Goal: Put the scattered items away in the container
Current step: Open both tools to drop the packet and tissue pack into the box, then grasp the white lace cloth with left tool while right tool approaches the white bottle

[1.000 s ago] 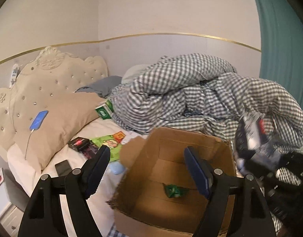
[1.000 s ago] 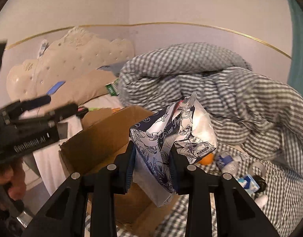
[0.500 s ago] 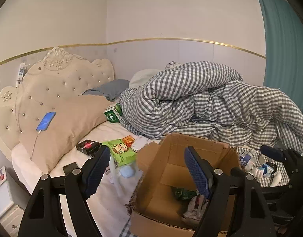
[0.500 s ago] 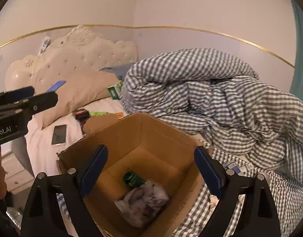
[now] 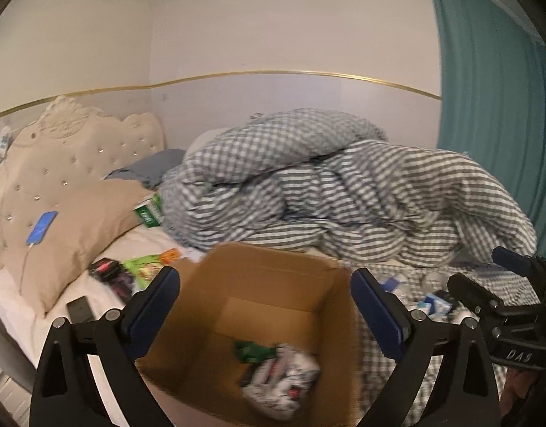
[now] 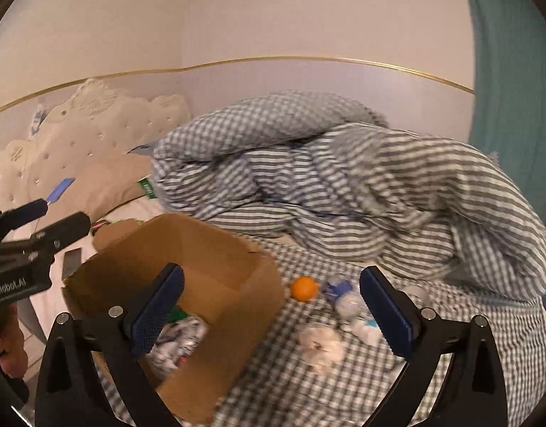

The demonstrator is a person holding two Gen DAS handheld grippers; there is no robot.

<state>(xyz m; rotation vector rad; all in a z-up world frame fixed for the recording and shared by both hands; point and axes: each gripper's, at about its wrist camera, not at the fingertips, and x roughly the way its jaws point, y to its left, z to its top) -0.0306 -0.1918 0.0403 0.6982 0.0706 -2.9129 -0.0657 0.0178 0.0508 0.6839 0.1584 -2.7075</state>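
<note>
An open cardboard box [image 5: 269, 261] [image 6: 187, 245] stands on the bed. A crumpled patterned bag [image 5: 283, 380] [image 6: 180, 338] and a green packet [image 5: 253, 350] lie inside it. My left gripper [image 5: 264, 277] hangs over the box, its jaws opening with nothing between them. My right gripper [image 6: 271, 272] hovers at the box's right edge, its jaws also opening and empty. Right of the box, on the checked sheet, lie an orange [image 6: 303, 288], a small white and blue bottle [image 6: 340, 293] and a crumpled tissue [image 6: 321, 345]. Left of the box lie a green snack packet [image 5: 148, 267], a black box [image 5: 105, 268] and a dark phone [image 5: 80, 307].
A heaped checked duvet [image 5: 326, 192] fills the far side of the bed. A beige pillow [image 5: 77, 235] with a blue phone [image 5: 41, 227] leans on the tufted headboard [image 5: 77, 146]. A green and white carton [image 5: 148, 211] lies by the duvet. A teal curtain [image 5: 493, 124] hangs at the right.
My right gripper opened and let go of the patterned bag, which now lies in the box. It then swung right toward the checked sheet. My left gripper opened wider and shifted over the box.
</note>
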